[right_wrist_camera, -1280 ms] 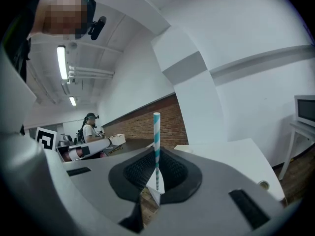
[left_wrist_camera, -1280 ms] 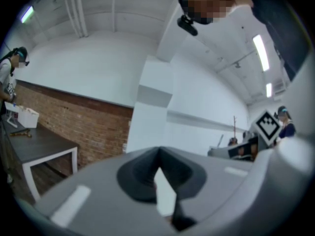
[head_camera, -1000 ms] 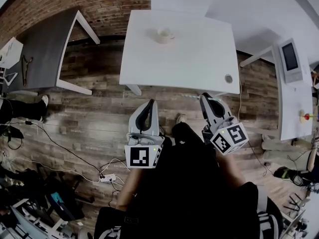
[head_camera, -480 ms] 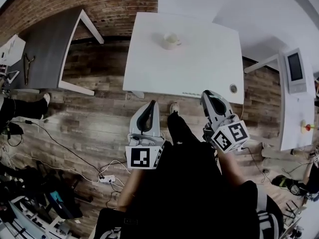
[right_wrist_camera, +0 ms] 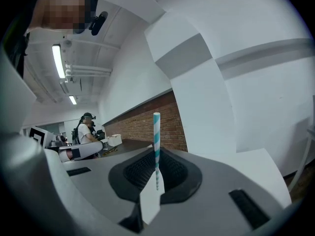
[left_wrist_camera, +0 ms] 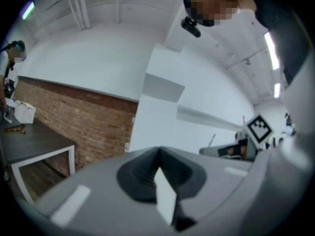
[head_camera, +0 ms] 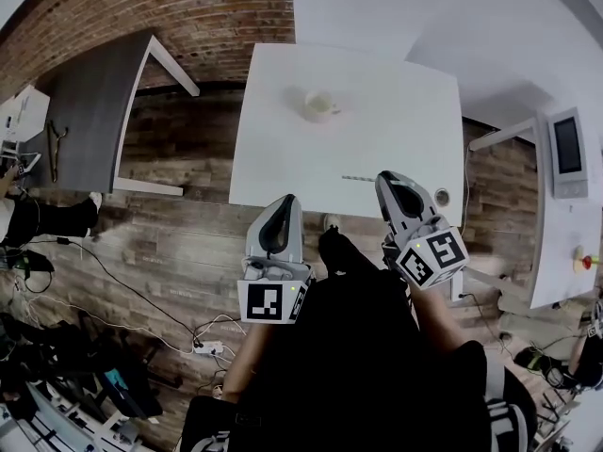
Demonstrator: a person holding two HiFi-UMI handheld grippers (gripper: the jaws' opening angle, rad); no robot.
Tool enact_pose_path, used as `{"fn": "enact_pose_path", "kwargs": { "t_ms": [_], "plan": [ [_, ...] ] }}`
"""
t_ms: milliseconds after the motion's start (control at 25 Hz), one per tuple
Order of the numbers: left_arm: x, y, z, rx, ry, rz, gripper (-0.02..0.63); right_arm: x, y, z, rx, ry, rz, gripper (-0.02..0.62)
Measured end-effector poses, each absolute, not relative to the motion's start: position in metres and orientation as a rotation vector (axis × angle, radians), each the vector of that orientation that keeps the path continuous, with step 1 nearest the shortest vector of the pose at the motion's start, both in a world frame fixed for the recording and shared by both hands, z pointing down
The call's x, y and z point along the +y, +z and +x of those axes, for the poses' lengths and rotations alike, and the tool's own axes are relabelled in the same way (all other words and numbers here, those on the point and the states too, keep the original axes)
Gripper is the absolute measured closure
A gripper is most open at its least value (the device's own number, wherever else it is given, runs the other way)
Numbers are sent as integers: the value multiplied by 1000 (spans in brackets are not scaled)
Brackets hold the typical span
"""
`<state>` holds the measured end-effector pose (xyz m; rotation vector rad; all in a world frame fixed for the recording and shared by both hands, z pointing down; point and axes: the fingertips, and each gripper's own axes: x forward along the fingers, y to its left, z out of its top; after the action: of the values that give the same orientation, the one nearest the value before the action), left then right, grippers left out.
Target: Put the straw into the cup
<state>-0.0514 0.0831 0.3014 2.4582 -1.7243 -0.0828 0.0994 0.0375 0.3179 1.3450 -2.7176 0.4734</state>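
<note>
A white cup stands on the white table, toward its far side. My right gripper is shut on a teal-and-white striped straw, and its tip reaches over the table's near edge. In the head view the straw sticks out sideways to the left. In the right gripper view the straw stands upright between the closed jaws of the right gripper. My left gripper is just short of the table's near edge, jaws together and holding nothing. The left gripper view shows no cup.
A grey table stands at the left by the brick wall. Another white table with a screen device is at the right. Cables lie on the wooden floor. A round grommet sits near the table's front corner. A person stands far off.
Both grippers have moved forward toward the white table. The right gripper's tip with the straw now reaches over the table's near edge, and the cup looks nearer.
</note>
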Motion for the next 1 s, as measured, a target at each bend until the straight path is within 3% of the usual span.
{"fn": "enact_pose_path", "kwargs": {
  "t_ms": [1000],
  "plan": [
    [-32, 319, -13, -1810, 27, 2402, 601, -101, 350, 100, -2744, 525, 1175, 571]
  ]
}}
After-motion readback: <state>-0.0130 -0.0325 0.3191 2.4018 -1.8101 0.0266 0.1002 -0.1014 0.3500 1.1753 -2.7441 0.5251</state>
